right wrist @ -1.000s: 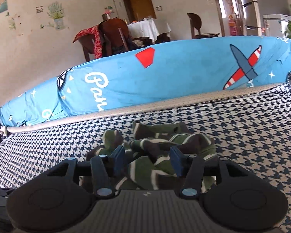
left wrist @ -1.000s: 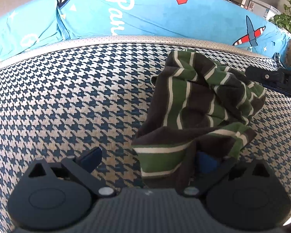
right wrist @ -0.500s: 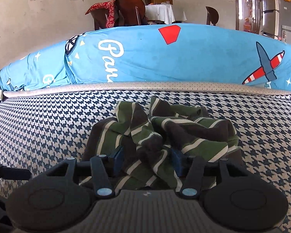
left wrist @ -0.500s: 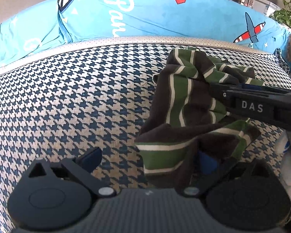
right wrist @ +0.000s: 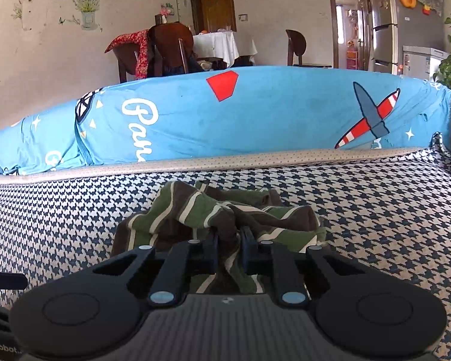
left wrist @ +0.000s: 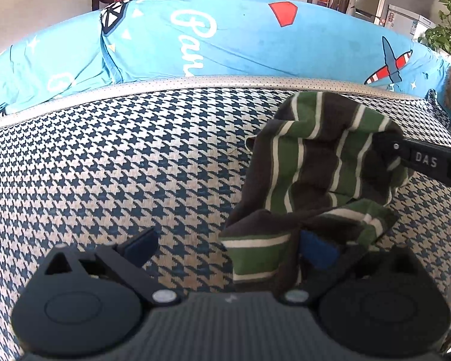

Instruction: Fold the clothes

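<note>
- One striped garment [left wrist: 312,168], green and brown with white lines, lies bunched on the houndstooth cushion [left wrist: 135,165], in front of the blue patterned cover [left wrist: 225,39].
- Right gripper [right wrist: 229,248]: jaws drawn close together, pinching a raised ridge of the cloth at the near side of the heap.
- Left gripper [left wrist: 228,246]: jaws spread wide; fabric drapes over its right finger [left wrist: 317,248], while the other stands bare over the cushion. It grips nothing.
- Progress: no flat panel or clean crease is visible. In my judgement folding has barely begun; spreading out, smoothing and every fold remain.
</note>
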Available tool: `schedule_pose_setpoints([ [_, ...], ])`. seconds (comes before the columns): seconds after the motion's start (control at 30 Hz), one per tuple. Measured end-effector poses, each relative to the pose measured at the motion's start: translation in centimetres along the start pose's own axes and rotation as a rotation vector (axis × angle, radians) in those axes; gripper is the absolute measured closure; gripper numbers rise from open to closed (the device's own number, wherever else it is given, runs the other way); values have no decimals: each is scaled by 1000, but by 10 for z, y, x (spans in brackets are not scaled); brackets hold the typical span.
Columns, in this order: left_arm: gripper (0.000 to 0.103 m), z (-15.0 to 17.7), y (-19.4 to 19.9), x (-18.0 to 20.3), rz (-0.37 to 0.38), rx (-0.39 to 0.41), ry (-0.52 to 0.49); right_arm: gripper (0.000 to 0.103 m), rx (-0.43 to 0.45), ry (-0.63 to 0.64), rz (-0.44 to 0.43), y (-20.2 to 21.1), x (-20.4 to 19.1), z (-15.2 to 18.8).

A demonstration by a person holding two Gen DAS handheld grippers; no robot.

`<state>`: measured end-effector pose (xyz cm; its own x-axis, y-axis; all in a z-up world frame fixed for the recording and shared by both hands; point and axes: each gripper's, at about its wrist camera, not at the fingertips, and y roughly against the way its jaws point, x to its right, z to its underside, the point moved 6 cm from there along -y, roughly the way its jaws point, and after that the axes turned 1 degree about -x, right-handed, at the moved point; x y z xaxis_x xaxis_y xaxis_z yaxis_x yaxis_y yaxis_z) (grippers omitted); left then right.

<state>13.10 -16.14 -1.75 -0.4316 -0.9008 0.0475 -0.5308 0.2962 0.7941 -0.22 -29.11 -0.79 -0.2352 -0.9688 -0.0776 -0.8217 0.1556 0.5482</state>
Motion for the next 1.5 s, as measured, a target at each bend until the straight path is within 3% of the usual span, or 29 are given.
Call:
schedule_pose_setpoints([
  [0.1,0,11,17,-21,2,8,24,87,15,-18,24,13,13,-2],
  [0.27,0,11,4,-45,-1,20,52,87,12,-52,99,32,43,1],
  [0.33,0,11,10,-37,1,20,55,87,4,-70,130,38,57,3],
  [0.4,0,46,10,-27,-3,20,48,87,-9,-88,160,44,69,6],
  [0.53,0,67,19,-9,-10,9,24,87,-46,-123,215,49,91,14],
  [0.6,0,71,15,-3,-10,-6,11,82,-60,-148,229,52,101,17],
  [0.67,0,77,13,4,-10,-23,-4,67,-50,-174,214,56,105,18],
  [1.03,0,104,15,30,-20,-58,-62,49,46,-231,235,74,112,1],
  [1.33,0,116,21,47,-4,-67,-106,48,11,-123,4,51,60,5],
  [1.5,0,120,22,52,4,-74,-112,48,-4,-80,-57,35,30,7],
])
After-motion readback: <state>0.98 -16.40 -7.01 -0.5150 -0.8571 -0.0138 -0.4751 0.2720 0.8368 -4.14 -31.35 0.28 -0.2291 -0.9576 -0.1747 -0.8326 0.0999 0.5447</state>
